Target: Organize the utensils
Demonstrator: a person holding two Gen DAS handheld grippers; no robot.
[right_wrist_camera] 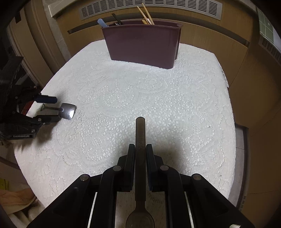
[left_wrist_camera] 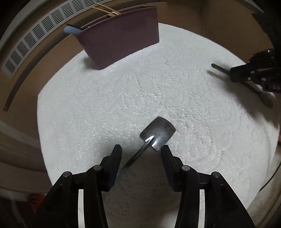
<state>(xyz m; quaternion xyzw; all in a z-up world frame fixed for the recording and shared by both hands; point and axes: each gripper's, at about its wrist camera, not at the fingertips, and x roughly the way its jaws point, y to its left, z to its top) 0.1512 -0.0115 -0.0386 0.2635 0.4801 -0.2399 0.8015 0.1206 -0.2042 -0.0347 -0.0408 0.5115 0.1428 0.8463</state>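
Grippers both low over white lace tablecloth (left_wrist_camera: 175, 73). Left gripper (left_wrist_camera: 141, 149) has its fingers spread wide, straddling a small metal spatula (left_wrist_camera: 158, 134) lying flat on the cloth — blade pointing away, handle running back between the fingers toward the left one; whether the handle touches that finger cannot be told. Right gripper (right_wrist_camera: 140, 149) is clamped on the dark flat handle of a spoon (right_wrist_camera: 140, 140), handle pointing forward past the fingertips, bowl back toward the camera under the gripper body.

Right wrist view shows the maroon utensil holder (right_wrist_camera: 143, 45) straight ahead at the far edge of the cloth, with a blue-handled utensil (right_wrist_camera: 102, 23), dark utensils and wooden chopsticks (right_wrist_camera: 146, 14) standing in it; vent grille (right_wrist_camera: 151, 7) on the wall behind. Left wrist view shows the holder off to the upper left, and the right gripper far right — the spoon held clear of the cloth, casting a shadow.
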